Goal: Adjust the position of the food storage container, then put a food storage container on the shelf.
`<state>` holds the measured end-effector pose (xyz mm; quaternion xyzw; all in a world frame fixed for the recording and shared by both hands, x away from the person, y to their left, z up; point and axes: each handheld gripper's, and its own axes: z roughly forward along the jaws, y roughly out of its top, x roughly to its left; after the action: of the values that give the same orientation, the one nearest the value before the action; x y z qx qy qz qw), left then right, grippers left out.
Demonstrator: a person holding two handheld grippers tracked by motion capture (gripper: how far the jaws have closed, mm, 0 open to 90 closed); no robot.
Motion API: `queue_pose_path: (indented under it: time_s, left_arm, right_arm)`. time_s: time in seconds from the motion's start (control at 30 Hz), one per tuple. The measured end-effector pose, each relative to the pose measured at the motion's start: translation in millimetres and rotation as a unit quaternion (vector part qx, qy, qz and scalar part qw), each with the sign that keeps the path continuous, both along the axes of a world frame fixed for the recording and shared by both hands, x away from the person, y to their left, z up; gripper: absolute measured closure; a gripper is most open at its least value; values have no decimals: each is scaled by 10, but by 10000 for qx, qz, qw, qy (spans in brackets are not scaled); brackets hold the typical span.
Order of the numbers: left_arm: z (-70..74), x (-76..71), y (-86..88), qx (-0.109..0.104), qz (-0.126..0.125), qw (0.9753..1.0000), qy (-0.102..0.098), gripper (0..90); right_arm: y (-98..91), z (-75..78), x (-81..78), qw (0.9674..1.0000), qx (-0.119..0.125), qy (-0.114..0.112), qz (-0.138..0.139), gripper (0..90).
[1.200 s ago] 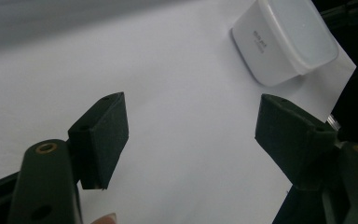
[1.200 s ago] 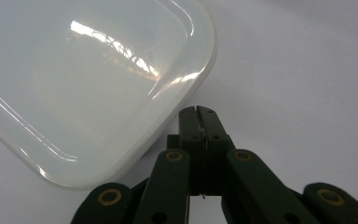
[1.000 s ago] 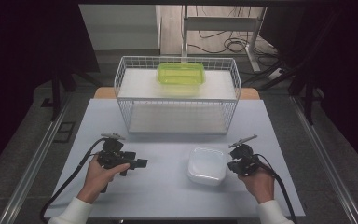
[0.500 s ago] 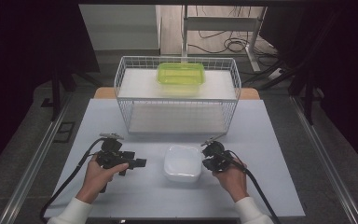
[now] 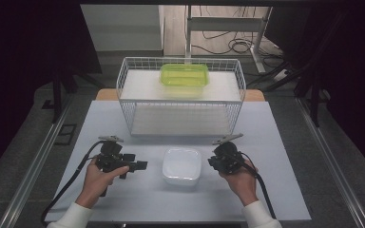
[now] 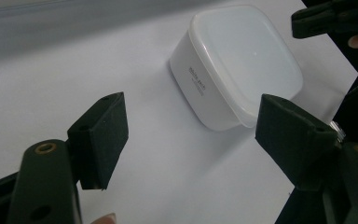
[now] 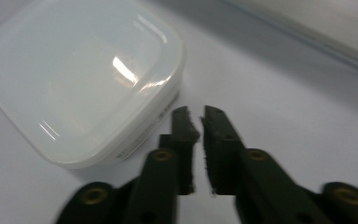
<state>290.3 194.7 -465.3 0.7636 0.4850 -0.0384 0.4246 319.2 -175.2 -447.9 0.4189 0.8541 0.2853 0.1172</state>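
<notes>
Two grippers, one white lidded container, one green container and one wire basket make up the count on your table. Starting at the left, your left gripper (image 5: 141, 166) rests low on the table with its jaws spread wide and nothing between them; in the left gripper view they frame the white container (image 6: 240, 65) from a short way off, not touching it. That container (image 5: 182, 165) sits on the pale table (image 5: 285, 142) between your two grippers, just in front of the wire basket (image 5: 180, 97). It looks like thin, smooth plastic with rounded corners and a snug lid, so expect it to be light, fairly stiff and slippery. It will probably skid under a sideways nudge rather than stay put. Its width looks close to the limit of a full jaw spread, so take it across two opposite flat walls below the lid rim, not at the corners, and squeeze gently so the walls don't flex.

To its right, your right gripper (image 5: 212, 162) is just beside the container's wall without touching. Its jaws have just been opening, though only a narrow gap shows between the pads (image 7: 216, 140), with nothing held. Farther back, the green container (image 5: 184, 79) stands on the basket's upper shelf.
</notes>
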Motion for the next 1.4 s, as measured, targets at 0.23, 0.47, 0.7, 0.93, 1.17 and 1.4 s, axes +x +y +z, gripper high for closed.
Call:
queue_pose_path:
  time_s: [0.23, 0.47, 0.7, 0.93, 1.17, 1.4]
  left_arm:
    - [40, -20, 8, -134, 214, 9996, -145, 241]
    - [78, -41, -59, -218, 207, 9994, -165, 233]
    - [64, -52, -118, -339, 172, 9993, -12, 245]
    - [-39, 17, -218, -507, 172, 9981, 309, 265]
    - [-119, 86, -317, -618, 165, 9966, 528, 302]
    - [-220, 185, -401, -797, 247, 9940, 709, 360]
  right_arm:
    - [-220, 58, -11, 9960, 843, -57, -282, 361]
    - [-259, 19, -3, 9868, 1579, 327, -123, 287]
    - [-199, -39, 5, 9825, 1776, 557, -55, 290]
    - [-167, -110, 12, 9788, 1904, 752, -85, 319]
    - [-112, -216, -13, 9736, 2036, 1027, -51, 396]
    - [-88, -265, 29, 9719, 2073, 1104, -140, 443]
